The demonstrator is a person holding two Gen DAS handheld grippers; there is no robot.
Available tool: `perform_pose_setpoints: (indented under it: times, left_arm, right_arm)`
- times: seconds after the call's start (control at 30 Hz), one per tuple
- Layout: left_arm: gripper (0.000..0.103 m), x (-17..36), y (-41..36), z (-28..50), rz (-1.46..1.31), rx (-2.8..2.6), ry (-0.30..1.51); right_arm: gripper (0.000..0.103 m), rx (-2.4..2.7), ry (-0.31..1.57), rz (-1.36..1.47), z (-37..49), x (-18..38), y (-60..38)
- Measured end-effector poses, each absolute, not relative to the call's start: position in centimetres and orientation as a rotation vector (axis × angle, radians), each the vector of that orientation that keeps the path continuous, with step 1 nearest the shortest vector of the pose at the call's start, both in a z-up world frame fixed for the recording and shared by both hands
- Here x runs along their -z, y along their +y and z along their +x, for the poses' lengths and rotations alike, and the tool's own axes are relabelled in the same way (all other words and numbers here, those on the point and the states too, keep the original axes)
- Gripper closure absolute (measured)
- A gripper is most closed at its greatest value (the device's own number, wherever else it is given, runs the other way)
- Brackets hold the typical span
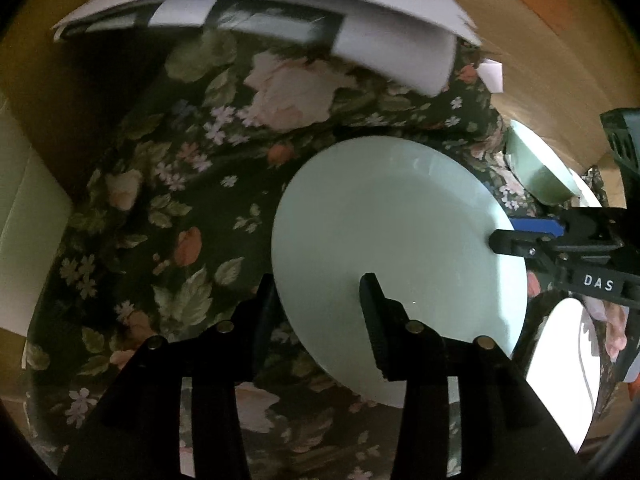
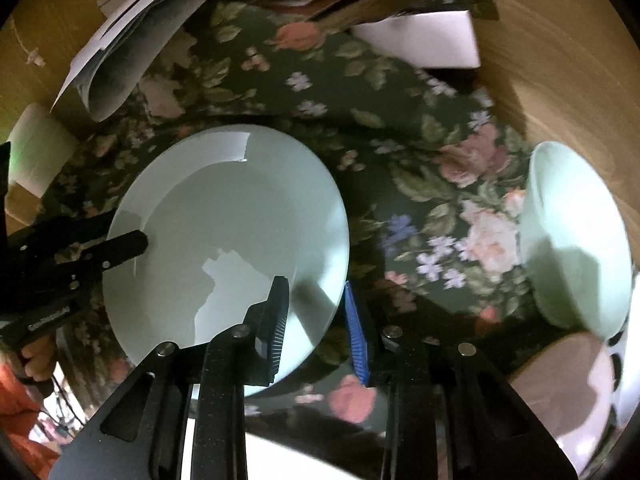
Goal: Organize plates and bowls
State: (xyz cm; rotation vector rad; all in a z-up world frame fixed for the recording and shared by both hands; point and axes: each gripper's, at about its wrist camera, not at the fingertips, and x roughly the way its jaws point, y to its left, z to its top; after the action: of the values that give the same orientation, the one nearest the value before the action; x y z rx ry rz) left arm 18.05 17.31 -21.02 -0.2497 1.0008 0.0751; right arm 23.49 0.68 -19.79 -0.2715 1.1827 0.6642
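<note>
two grippers angle steeply down at one pale green plate on the flowered cloth. the left gripper straddles the near rim, one black finger over the glossy face, one outside; whether the pads press, i cannot tell. the right gripper is clamped on the opposite rim, its ribbed blue pad outside. only the right view fully shows the round green bowl well apart, and curled papers.
</note>
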Motion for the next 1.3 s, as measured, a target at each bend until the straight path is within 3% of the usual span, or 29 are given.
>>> perform_pose_setpoints:
  times: [0.33,0.6,1.3]
  left_arm:
    - [0.062,21.0,17.6,17.9,-0.250,-0.060,0.987]
    - [0.061,21.1,17.2,18.6,-0.269,-0.075,0.994]
    - [0.061,16.6,16.2,14.3,-0.266,-0.055,0.897]
  right_arm:
    - [0.067,-0.618,1.208,-0.186,23.7,21.2,2.3]
    - [0.069,-0.614,1.173,-0.196,22.7,22.0,3.6]
    - [0.070,-0.652,1.029,-0.095,19.5,16.5,-1.9]
